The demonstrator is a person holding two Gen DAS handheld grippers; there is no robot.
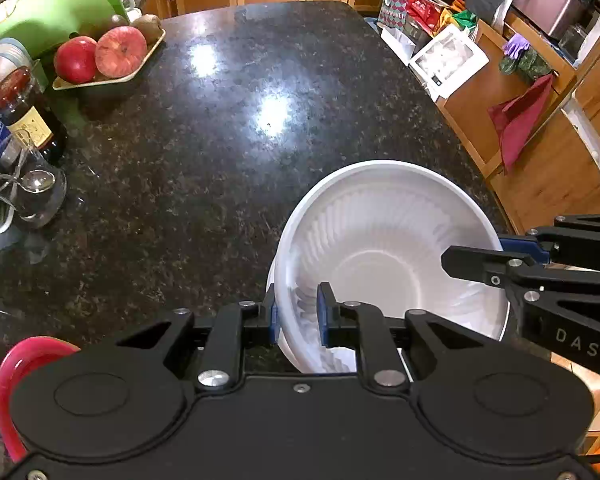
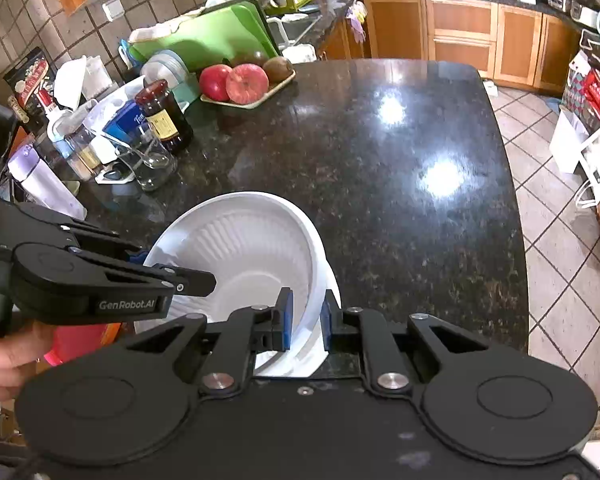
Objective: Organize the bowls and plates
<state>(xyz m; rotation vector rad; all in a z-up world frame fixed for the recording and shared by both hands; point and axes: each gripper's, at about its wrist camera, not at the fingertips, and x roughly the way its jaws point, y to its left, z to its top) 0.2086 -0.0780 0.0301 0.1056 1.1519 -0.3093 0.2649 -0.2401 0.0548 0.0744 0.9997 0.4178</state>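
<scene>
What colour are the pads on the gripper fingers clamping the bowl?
Blue pads on black fingers, clearest in the right wrist view, against the white bowl.

We have the left gripper (image 1: pixel 296 316) pointing steeply down, blue pads pinched on a bowl (image 1: pixel 384 240) rim. Our right gripper (image 2: pixel 305 322) is clamped on the opposite rim, also angled down. A hand (image 2: pixel 4 356) shows at left edge.

I see a white bowl (image 1: pixel 384 248) with a ribbed inner wall and a smooth flat bottom, empty, tilted with its mouth facing my cameras. It sits over the near edge of the speckled black counter (image 1: pixel 228 128), toward 5 o'clock in the left wrist view. A second white rim shows nested under it.
</scene>
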